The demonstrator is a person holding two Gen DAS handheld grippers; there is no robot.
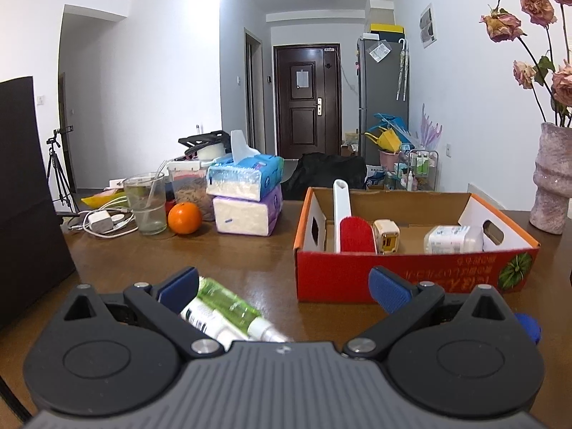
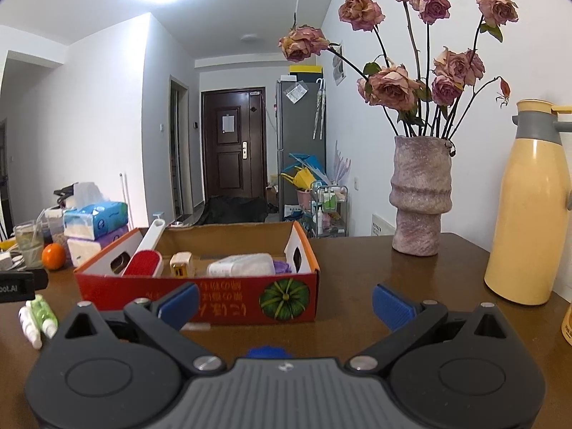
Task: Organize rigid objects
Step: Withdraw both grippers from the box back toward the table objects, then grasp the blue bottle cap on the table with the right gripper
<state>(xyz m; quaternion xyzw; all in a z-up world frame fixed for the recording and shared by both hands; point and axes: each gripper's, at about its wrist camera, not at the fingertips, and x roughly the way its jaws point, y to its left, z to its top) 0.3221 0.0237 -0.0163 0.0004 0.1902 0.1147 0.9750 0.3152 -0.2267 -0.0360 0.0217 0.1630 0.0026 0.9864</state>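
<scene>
The left gripper (image 1: pixel 282 287) is hovering low over the wooden table (image 1: pixel 232 250) with its blue pads spread wide apart and nothing between them. Just under its left finger (image 1: pixel 177 287), two small tubes (image 1: pixel 228 309) are lying side by side on the table, one green and one white, their long axis running diagonally from the left pad back toward the gripper's body, caps pointing near and to the right. They are sitting off-centre, tucked against the left pad rather than midway between the jaws, so my judgement is that the gripper needs to shift left and turn to square up across that diagonal before closing. Ahead and to the right of this gripper, the red cardboard box (image 1: pixel 411 271) is standing open, already holding a white-handled red brush (image 1: pixel 352 230), a small cream charger (image 1: pixel 386 236) and a white bottle lying on its side (image 1: pixel 450 239). The right gripper (image 2: pixel 286 302) is also hanging open and empty, facing the same box (image 2: pixel 232 296) straight ahead; from its camera the tubes (image 2: pixel 37 318) are lying far off to its left, well apart from its fingers. The left hand's gripper is therefore clearly the nearer one for the pick. A blue object (image 2: pixel 266 352) is peeking out just below the right gripper, too hidden to identify. Further right, a vase of dried roses (image 2: pixel 420 196) and a yellow flask (image 2: pixel 529 207) are standing clear of the work.
</scene>
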